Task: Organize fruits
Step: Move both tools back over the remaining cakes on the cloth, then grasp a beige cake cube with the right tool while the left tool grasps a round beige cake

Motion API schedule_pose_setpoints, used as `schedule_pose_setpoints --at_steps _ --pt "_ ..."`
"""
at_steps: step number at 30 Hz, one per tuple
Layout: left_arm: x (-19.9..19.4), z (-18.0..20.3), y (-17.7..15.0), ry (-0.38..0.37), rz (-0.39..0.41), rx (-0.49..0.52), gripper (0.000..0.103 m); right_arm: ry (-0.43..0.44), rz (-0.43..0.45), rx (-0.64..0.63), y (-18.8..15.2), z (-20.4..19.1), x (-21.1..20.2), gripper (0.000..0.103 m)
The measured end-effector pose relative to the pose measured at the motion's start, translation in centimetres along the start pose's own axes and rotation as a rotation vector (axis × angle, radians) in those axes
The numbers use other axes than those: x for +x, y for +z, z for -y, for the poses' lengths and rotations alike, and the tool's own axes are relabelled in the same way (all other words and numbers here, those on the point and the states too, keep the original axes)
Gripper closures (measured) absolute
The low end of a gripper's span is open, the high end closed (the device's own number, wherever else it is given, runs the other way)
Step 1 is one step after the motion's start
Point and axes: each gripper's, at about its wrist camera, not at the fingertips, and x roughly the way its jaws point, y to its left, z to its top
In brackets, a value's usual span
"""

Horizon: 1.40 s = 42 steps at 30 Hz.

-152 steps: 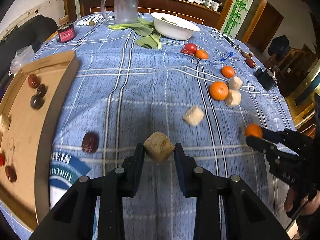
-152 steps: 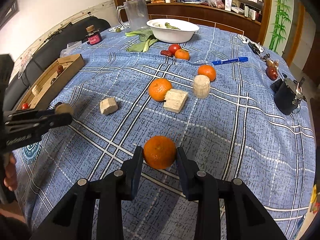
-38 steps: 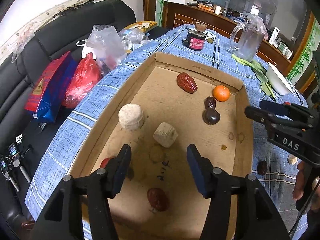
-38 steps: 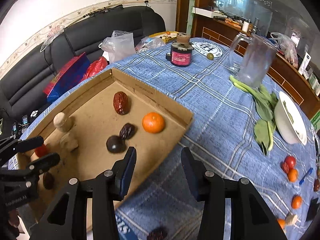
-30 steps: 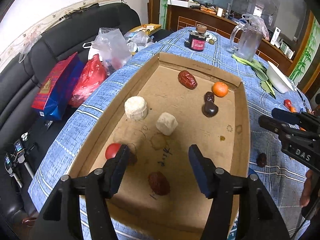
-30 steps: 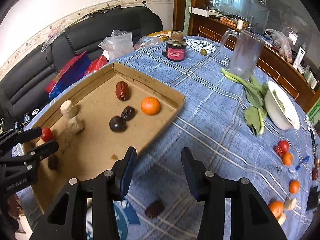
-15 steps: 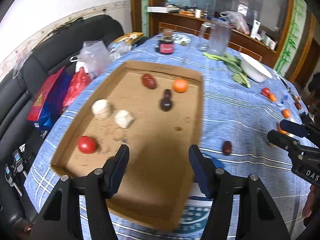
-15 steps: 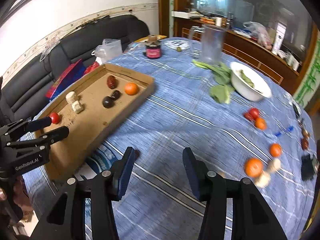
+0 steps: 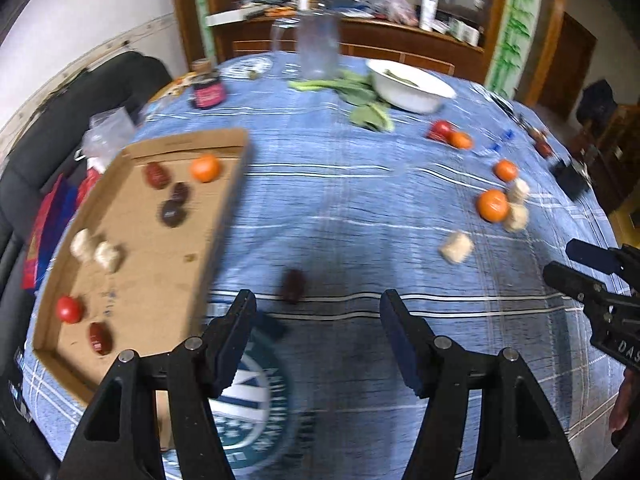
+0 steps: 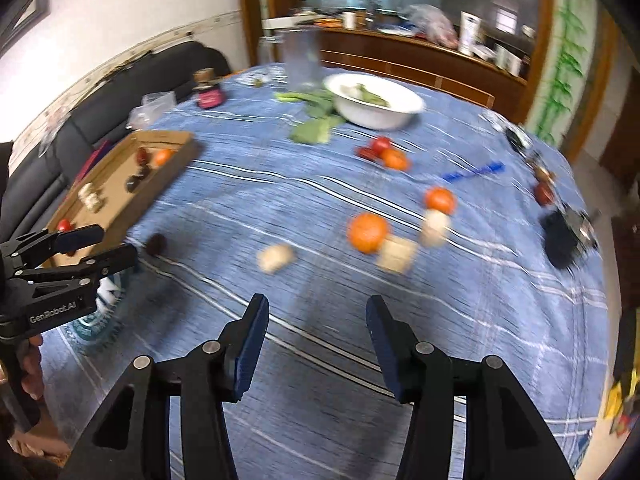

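A cardboard tray (image 9: 224, 216) lies at the table's left; it also shows in the right wrist view (image 10: 168, 140). It holds an orange (image 9: 205, 168), dark dates, two pale chunks (image 9: 107, 255) and a red tomato (image 9: 69, 309). On the blue cloth lie a dark date (image 9: 293, 285), a pale chunk (image 9: 456, 247), oranges (image 9: 493, 205) and a tomato (image 9: 440, 129). My left gripper (image 9: 318, 320) is open and empty above the date. My right gripper (image 10: 316, 328) is open and empty, short of an orange (image 10: 367, 232) and pale chunks (image 10: 276, 257).
A white bowl (image 9: 412, 85), green leaves (image 9: 360, 100), a glass jug (image 9: 318, 50) and a red-labelled jar (image 9: 208, 94) stand at the far side. A blue pen (image 10: 474, 171) and a black device (image 10: 564, 236) lie at the right. A black sofa (image 10: 120, 92) flanks the left.
Both grippers have swung away from the tray toward the middle of the table, still open and empty. Earlier the left released a pale chunk and the right an orange into the tray.
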Motion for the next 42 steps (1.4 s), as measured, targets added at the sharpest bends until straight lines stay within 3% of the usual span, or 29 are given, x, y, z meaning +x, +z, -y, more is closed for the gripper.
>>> schedule_pose_setpoints --at_steps 4,10,15,24,25,27,30,32,39,40,41,42 --pt "1.0 2.9 0.4 -0.029 -0.019 0.054 0.035 -0.041 -0.015 0.045 -0.9 3.8 0.3 0.049" --pt "2.4 5.7 0.9 -0.043 -0.045 0.097 0.035 -0.021 -0.020 0.085 -0.2 6.4 1.6 0.048" --pt "3.2 6.5 1.2 -0.037 -0.066 0.113 0.035 -0.001 -0.025 0.083 1.1 6.7 4.0 0.041" --pt "4.6 7.4 2.0 -0.053 -0.090 0.125 0.035 0.043 -0.043 0.049 2.4 6.3 7.9 0.042" --pt "4.8 7.5 2.2 -0.058 -0.096 0.120 0.035 0.042 -0.036 0.045 2.5 6.3 7.9 0.043" --pt "5.2 7.7 2.5 -0.072 -0.104 0.111 0.035 0.050 -0.036 0.037 2.5 6.6 8.0 0.068" --pt "6.0 8.2 2.9 -0.094 -0.117 0.104 0.035 0.071 -0.032 0.038 2.5 6.9 7.9 0.075" --pt "6.4 8.7 3.0 -0.103 -0.126 0.106 0.035 0.041 -0.027 0.017 2.4 6.8 7.5 0.075" --pt "7.9 9.7 3.8 -0.107 -0.116 0.098 0.035 0.063 -0.007 0.047 1.7 8.2 5.7 0.074" --pt "8.2 9.7 3.9 -0.111 -0.119 0.091 0.041 0.060 -0.006 0.050 1.5 8.4 5.4 0.074" --pt "8.4 9.4 3.8 -0.130 -0.127 0.070 0.061 0.058 -0.003 0.052 1.4 8.6 5.2 0.074" --pt "8.4 9.2 3.8 -0.131 -0.124 0.064 0.064 0.055 -0.002 0.053 1.3 8.7 5.0 0.074"
